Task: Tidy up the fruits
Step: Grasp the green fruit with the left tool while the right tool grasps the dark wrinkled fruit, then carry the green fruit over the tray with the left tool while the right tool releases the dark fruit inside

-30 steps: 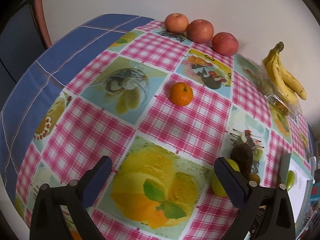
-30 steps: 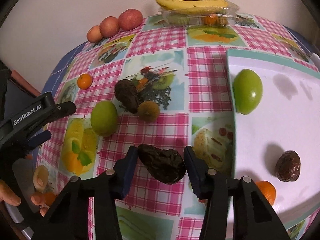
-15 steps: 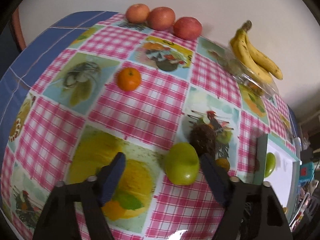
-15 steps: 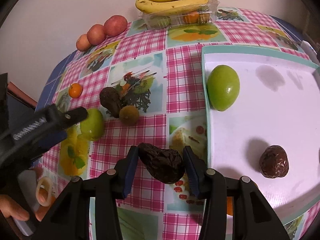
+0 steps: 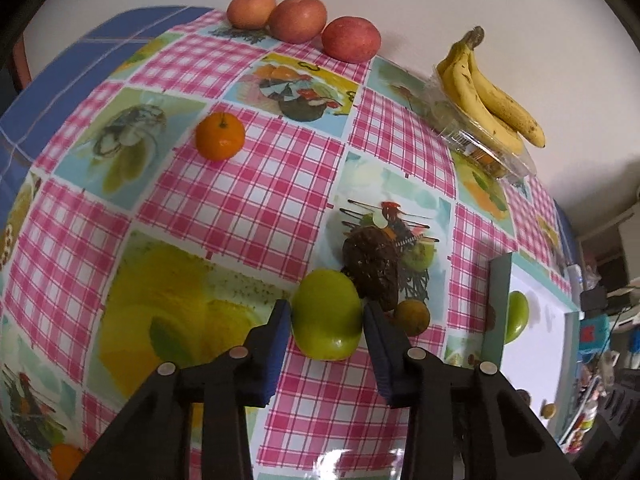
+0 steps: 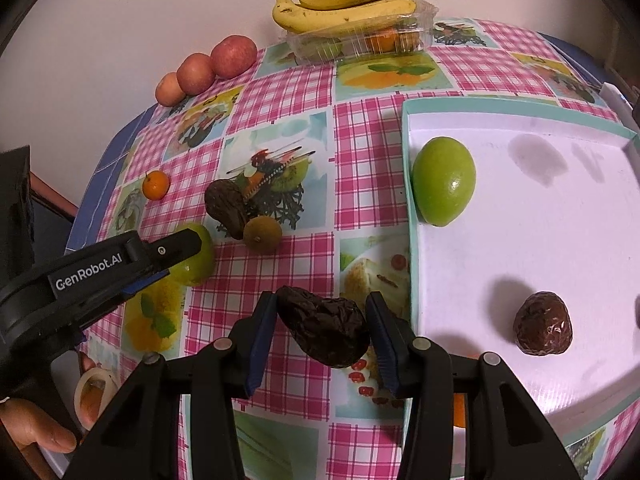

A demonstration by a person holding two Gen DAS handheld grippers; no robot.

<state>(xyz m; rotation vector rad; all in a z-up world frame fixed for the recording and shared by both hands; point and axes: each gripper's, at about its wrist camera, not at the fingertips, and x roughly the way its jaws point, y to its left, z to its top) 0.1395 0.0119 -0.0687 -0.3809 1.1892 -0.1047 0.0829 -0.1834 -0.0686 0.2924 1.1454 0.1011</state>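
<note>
pink-checked tablecloth [image 5: 256, 200], green fruit [image 5: 326, 314], yellow bananas [image 5: 488, 92]

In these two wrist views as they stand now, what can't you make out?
- Clear box contents: right wrist view, bananas on top and glare hide them.
- Orange fruit in the tray: right gripper fingers cover most of it.
- Green fruit: left wrist view, unclear whether the left gripper fingers touch it.
- Items past the tray's far edge: left wrist view, too small.
</note>
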